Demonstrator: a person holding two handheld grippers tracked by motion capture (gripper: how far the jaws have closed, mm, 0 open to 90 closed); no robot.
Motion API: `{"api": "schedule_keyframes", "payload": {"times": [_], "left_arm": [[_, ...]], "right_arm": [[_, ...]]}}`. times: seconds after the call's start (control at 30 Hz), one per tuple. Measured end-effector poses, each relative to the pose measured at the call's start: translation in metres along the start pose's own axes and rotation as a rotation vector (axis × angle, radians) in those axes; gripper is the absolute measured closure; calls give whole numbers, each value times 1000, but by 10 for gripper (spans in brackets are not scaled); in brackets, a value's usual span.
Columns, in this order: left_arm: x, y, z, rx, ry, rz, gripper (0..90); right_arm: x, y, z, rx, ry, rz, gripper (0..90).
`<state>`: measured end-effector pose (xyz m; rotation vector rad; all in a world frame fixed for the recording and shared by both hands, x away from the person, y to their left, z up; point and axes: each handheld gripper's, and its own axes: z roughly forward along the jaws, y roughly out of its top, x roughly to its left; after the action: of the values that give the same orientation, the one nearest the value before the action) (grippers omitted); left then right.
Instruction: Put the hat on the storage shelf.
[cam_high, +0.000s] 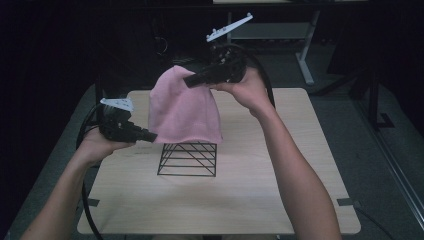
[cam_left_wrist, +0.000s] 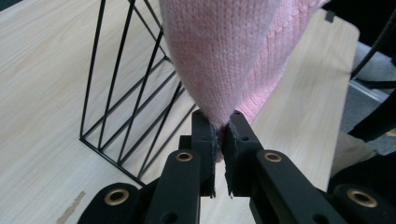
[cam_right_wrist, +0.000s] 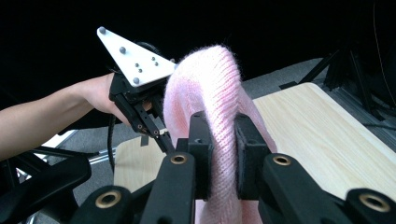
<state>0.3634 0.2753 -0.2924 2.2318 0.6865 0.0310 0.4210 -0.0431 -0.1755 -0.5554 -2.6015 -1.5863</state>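
A pink knitted hat (cam_high: 182, 110) hangs in the air above a black wire rack (cam_high: 188, 159) on the wooden table (cam_high: 240, 195). My right gripper (cam_high: 191, 80) holds the hat's top, its jaws shut on a thick fold of the knit (cam_right_wrist: 219, 140). My left gripper (cam_high: 152, 136) is shut on the hat's lower left corner (cam_left_wrist: 219, 119). In the right gripper view the left gripper (cam_right_wrist: 161, 135) shows behind the hat, held by a hand. The hat's lower edge hangs in front of the rack's top.
The wire rack (cam_left_wrist: 126, 107) stands near the table's middle, just under the hat. Tape marks sit near the table's front corners (cam_high: 345, 201). A desk frame (cam_high: 300, 35) stands on the dark floor beyond the far edge.
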Motion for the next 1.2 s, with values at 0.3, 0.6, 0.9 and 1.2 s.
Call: {"api": "schedule_keyframes", "payload": {"times": [0.3, 0.6, 0.9, 1.2], "left_arm": [[0, -5, 14, 7, -4, 0, 838], [-2, -8, 18, 46, 29, 18, 838], [1, -20, 16, 46, 42, 6, 838], [0, -32, 18, 74, 64, -3, 837]], "right_arm": [[-4, -19, -7, -1, 0, 16, 794], [-6, -30, -1, 6, 9, 17, 793], [-1, -31, 9, 23, 33, 5, 791], [4, -37, 25, 46, 67, -13, 785]]}}
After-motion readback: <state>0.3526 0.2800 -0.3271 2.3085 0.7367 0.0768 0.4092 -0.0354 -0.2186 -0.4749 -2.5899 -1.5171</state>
